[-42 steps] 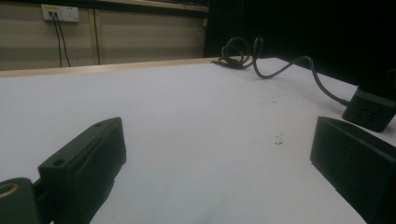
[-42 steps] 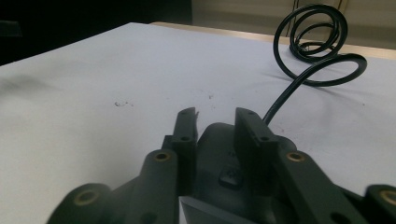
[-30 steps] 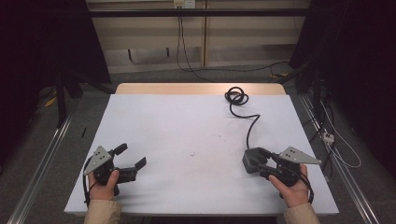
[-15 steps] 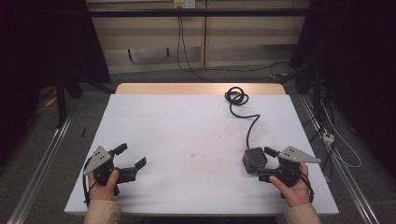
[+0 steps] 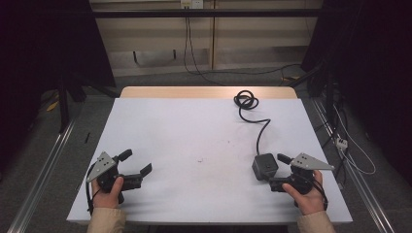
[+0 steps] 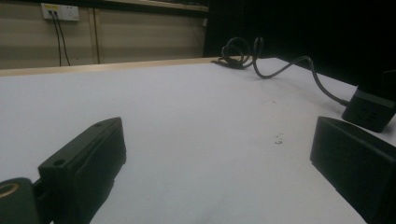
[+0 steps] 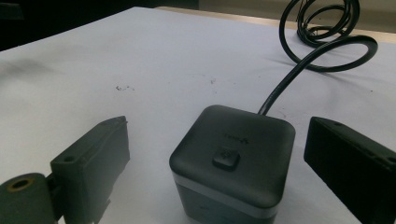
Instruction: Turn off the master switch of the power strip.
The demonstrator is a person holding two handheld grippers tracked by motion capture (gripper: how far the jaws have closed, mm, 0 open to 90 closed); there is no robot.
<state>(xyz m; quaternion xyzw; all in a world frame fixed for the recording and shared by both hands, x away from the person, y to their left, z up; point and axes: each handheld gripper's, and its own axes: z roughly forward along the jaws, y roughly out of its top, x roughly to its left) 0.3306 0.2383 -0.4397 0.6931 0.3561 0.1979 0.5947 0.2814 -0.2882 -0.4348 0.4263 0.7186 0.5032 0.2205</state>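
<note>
Right gripper (image 7: 219,172) fingers, just opened wide, flank dark grey rounded plastic socket cube (image 7: 233,158) untouched; left gripper (image 5: 133,167) open, far left on white worktop (image 5: 194,131).

Our right gripper (image 5: 279,171) sits just beside the cube (image 5: 265,166), jaws just opened wide apart; our left gripper (image 5: 134,162), well apart from it, gapes open.

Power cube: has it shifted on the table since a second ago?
No. The power cube sits at the same spot beside the table marks; the right gripper jaws have just been opening around it, pads clear of its sides.
</note>
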